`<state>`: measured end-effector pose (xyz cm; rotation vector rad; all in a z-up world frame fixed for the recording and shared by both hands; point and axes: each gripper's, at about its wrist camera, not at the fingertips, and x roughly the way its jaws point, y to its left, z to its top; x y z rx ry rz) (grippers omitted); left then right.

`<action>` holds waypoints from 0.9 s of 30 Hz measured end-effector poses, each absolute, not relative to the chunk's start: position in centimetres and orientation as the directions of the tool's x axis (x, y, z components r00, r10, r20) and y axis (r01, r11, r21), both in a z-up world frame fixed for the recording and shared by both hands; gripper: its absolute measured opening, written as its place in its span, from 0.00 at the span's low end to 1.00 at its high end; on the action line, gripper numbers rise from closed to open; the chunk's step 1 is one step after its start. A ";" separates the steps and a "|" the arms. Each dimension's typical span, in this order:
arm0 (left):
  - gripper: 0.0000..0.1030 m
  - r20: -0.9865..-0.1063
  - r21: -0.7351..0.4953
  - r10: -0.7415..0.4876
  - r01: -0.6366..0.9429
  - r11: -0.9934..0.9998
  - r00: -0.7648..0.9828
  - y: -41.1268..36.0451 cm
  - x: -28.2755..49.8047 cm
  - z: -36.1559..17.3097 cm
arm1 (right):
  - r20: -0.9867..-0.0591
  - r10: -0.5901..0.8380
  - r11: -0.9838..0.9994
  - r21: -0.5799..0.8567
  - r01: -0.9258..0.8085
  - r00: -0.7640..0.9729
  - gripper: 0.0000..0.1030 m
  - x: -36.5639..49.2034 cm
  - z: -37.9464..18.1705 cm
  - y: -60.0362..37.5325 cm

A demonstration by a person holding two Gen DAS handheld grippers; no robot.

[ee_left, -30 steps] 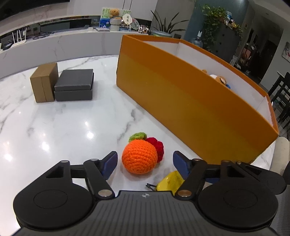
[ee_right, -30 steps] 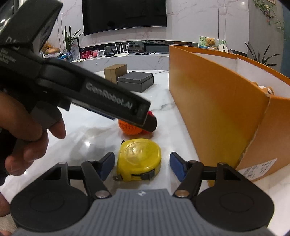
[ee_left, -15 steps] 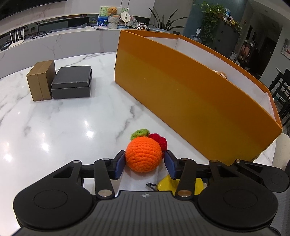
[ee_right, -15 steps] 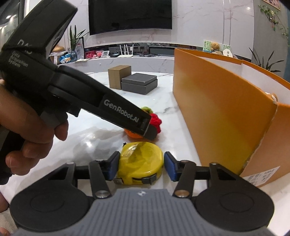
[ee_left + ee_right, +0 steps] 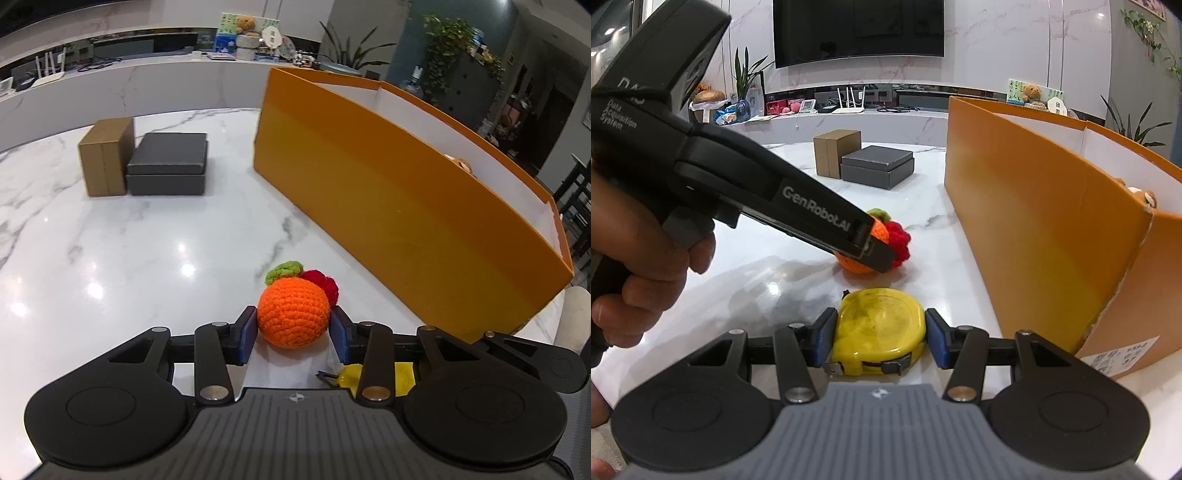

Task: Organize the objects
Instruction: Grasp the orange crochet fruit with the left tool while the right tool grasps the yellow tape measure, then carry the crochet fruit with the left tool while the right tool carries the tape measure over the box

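Note:
My left gripper [image 5: 293, 330] is shut on an orange crocheted ball [image 5: 293, 317] that rests on the white marble table; both blue pads press its sides. A green leaf and a red crocheted berry [image 5: 322, 286] sit just behind it. My right gripper [image 5: 879, 339] is shut on a yellow tape measure [image 5: 879, 332] lying flat on the table. In the right wrist view the left gripper's black body [image 5: 798, 210] crosses from the left, held by a person's hand [image 5: 639, 258], and covers most of the ball [image 5: 849, 264]. A corner of the tape measure [image 5: 402, 373] peeks out low in the left wrist view.
A big orange cardboard box [image 5: 406, 206] with white inside walls stands open to the right, with something small inside at its far side. A brown carton [image 5: 105, 155] and a dark grey lidded box [image 5: 168, 164] sit at the back left. A marble ledge runs behind the table.
Both grippers closed from wide open: the left pads came in onto the orange ball, the right pads onto the tape measure. Neither hand shifted, and both objects stay on the table.

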<state>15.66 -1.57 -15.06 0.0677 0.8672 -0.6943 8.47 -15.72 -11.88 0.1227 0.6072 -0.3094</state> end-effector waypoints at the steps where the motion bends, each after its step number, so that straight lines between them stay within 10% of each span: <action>1: 0.46 -0.721 -0.215 -0.530 0.584 0.783 0.446 -1.5 15.7 -15.0 | -0.579 -0.247 0.947 0.026 0.321 0.777 0.52 8.4 -11.9 -15.7; 27: 0.46 -0.681 -0.178 -0.504 0.547 0.818 0.532 0.8 14.7 -10.0 | -0.510 -0.256 0.958 -0.021 0.286 0.821 0.51 7.7 -7.8 -14.8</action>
